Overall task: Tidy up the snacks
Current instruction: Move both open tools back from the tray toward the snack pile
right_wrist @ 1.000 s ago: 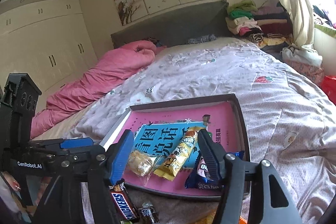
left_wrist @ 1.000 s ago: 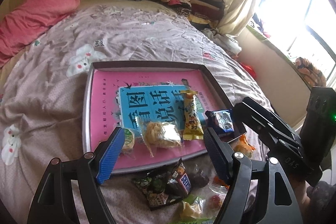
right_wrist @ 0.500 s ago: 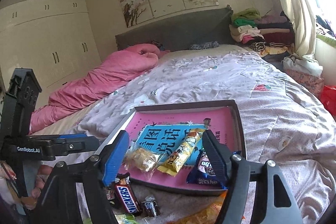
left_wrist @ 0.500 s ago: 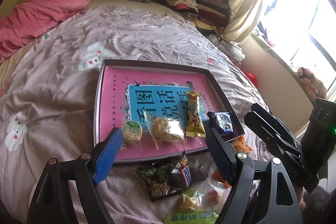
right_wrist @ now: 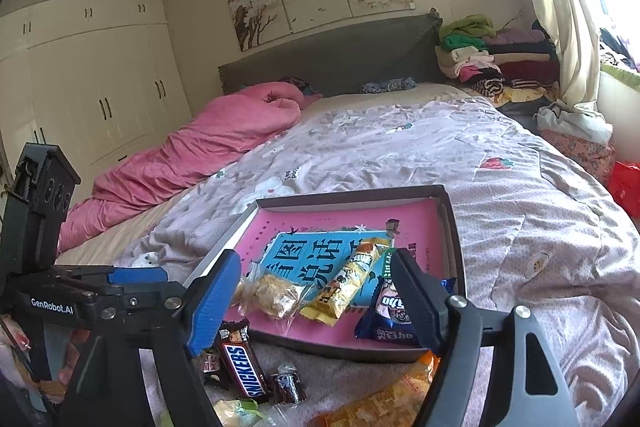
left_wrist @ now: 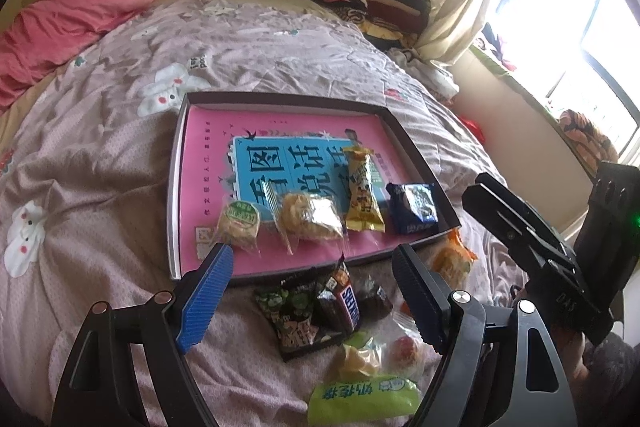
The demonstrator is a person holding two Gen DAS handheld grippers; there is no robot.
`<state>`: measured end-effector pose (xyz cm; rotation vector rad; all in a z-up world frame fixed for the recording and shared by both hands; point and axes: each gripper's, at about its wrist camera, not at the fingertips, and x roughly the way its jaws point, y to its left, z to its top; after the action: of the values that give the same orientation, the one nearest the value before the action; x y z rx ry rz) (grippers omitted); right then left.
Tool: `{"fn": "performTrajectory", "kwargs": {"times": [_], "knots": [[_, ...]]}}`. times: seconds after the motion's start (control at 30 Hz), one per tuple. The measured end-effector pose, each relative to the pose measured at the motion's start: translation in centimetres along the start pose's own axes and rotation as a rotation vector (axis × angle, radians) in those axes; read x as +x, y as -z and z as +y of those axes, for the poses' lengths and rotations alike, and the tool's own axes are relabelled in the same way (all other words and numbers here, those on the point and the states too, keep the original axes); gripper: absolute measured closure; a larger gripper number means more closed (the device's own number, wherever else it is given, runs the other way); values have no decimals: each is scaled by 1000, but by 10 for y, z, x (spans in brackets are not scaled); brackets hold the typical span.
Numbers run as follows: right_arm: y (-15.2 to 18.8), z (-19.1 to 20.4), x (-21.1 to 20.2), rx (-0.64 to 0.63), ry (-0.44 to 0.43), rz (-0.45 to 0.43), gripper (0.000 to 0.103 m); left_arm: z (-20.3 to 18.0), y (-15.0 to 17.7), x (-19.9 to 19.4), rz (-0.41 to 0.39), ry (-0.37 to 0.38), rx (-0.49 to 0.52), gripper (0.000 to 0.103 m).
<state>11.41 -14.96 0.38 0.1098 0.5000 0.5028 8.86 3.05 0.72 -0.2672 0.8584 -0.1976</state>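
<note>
Roughly halfway: four snacks lined up in the tray (left_wrist: 416, 151).
Snickers (left_wrist: 347, 303) and other packets wait on the bedspread (left_wrist: 100, 187); left gripper (left_wrist: 312, 295) and right gripper (right_wrist: 316, 301) both gape wide, holding nothing.

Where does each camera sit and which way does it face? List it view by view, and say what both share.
Left wrist: on the left gripper, above the bed's near edge, looking down at the tray and loose snacks; its open fingers and the right gripper show.
Right wrist: on the right gripper, lower, facing the headboard; its open fingers and the left gripper show.
Shared: tray, yellow snack bar, Snickers bar.
</note>
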Motion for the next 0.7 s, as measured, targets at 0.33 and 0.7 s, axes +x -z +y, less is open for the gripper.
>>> {"fn": "performTrajectory", "kwargs": {"times": [0.33,0.7], "knots": [[5,3,-5,-6,0,15,26,-3,15,4,42,7,13,20],[14,6,-12,-3,-2,48,26,-6,25,5,67,-3,27,20]]}}
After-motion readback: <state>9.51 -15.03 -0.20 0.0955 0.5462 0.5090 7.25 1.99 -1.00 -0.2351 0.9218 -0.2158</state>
